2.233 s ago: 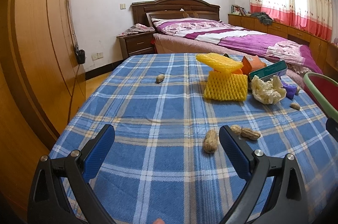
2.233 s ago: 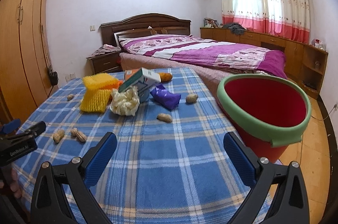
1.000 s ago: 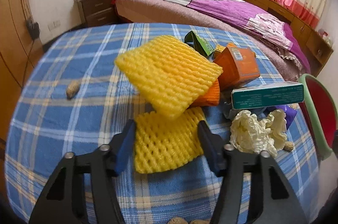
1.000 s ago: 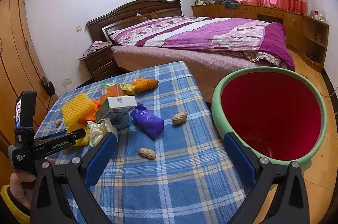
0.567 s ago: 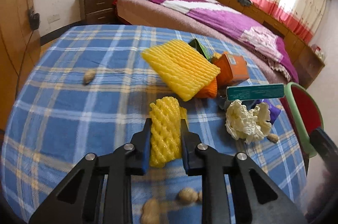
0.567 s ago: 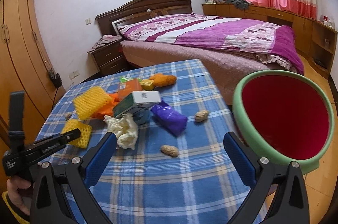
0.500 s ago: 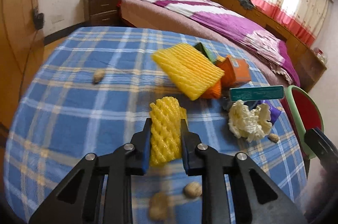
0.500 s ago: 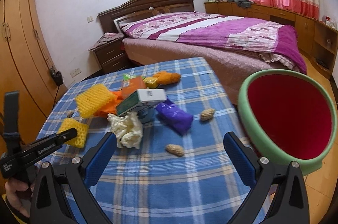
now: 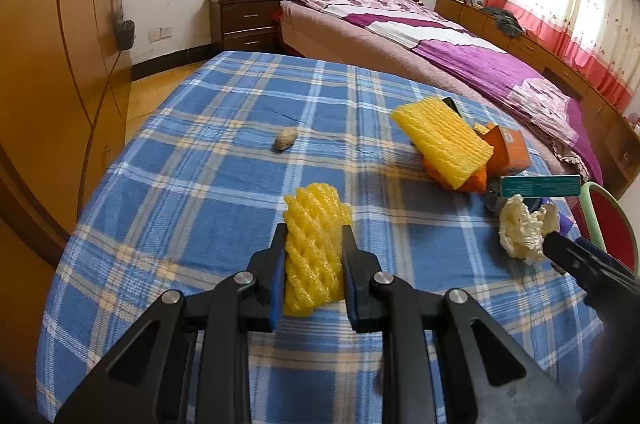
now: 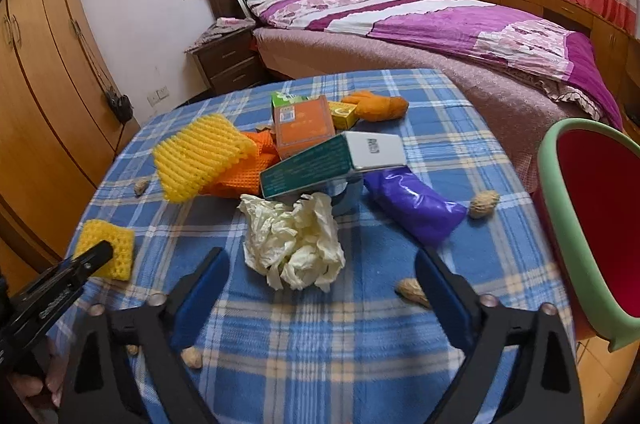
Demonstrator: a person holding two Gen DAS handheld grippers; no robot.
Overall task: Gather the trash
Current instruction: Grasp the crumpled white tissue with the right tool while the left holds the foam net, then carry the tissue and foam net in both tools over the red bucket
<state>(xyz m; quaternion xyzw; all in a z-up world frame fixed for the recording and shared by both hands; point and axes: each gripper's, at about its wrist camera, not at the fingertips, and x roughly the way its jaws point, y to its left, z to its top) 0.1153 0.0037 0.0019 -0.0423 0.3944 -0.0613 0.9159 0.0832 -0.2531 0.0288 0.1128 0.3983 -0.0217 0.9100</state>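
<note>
Left gripper [image 9: 314,274] clamps the yellow foam net [image 9: 314,244] above the table [image 9: 224,159]; right gripper [image 10: 320,288], wide, just closing, straddles the crumpled tissue [image 10: 296,244]. Next, probably: the red bin [image 10: 592,224].

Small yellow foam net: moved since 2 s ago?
Yes. The foam net, clamped in the left gripper, now sits nearer the table's left edge, away from the crumpled tissue.

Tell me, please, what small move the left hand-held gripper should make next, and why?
Probably carry the yellow foam net rightward to the red bin: the left hand-held gripper is already shut on it, and the bin stands open at the table's right edge.
</note>
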